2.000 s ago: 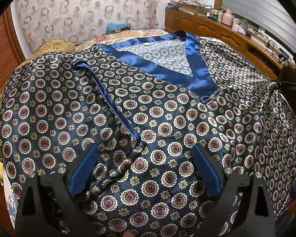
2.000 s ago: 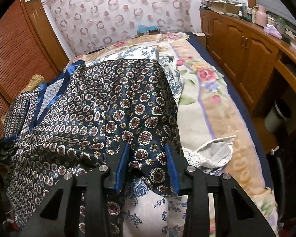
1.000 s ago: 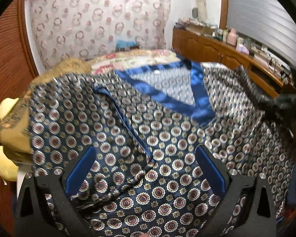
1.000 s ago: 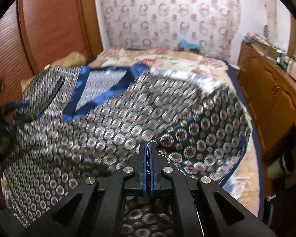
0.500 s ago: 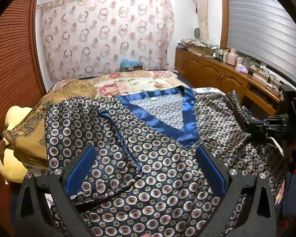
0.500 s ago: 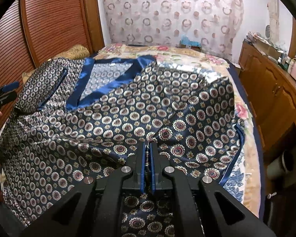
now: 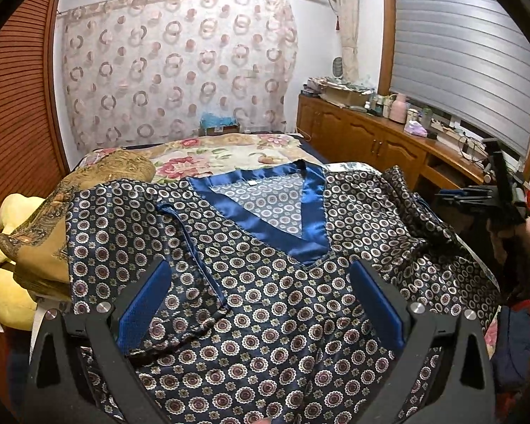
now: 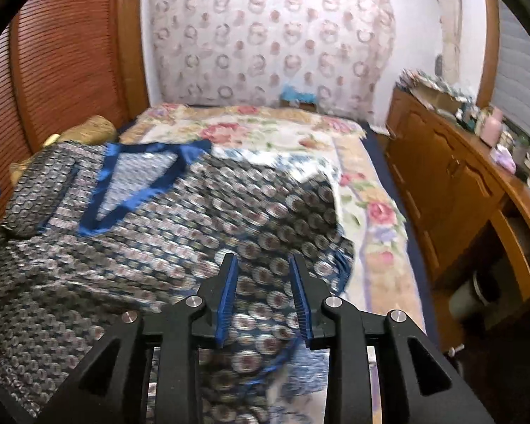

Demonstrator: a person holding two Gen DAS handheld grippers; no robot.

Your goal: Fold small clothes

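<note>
A navy satin shirt (image 7: pixel 272 282) with round medallions and a blue V-neck band (image 7: pixel 282 236) lies spread on the bed. My left gripper (image 7: pixel 261 304) hovers over its lower front, open wide, with nothing pinched between the pads. In the right wrist view the same shirt (image 8: pixel 141 247) is blurred. My right gripper (image 8: pixel 263 293) stands above the shirt's right side and its jaws are opening. Cloth shows through the gap, but the pads do not press on it. The right gripper (image 7: pixel 477 194) also appears at the far right of the left wrist view.
A floral bedspread (image 8: pixel 371 212) covers the bed. A gold cushion (image 7: pixel 99 173) and a yellow plush toy (image 7: pixel 7 282) sit at the bed's left edge. A wooden cabinet (image 8: pixel 459 183) with clutter on top runs along the right. A slatted wooden wardrobe (image 8: pixel 70 70) stands on the left.
My right gripper was shut on a fold of the shirt; its jaws have parted and the fabric has dropped free. Both grippers have drawn back and risen a little. The left stayed open.
</note>
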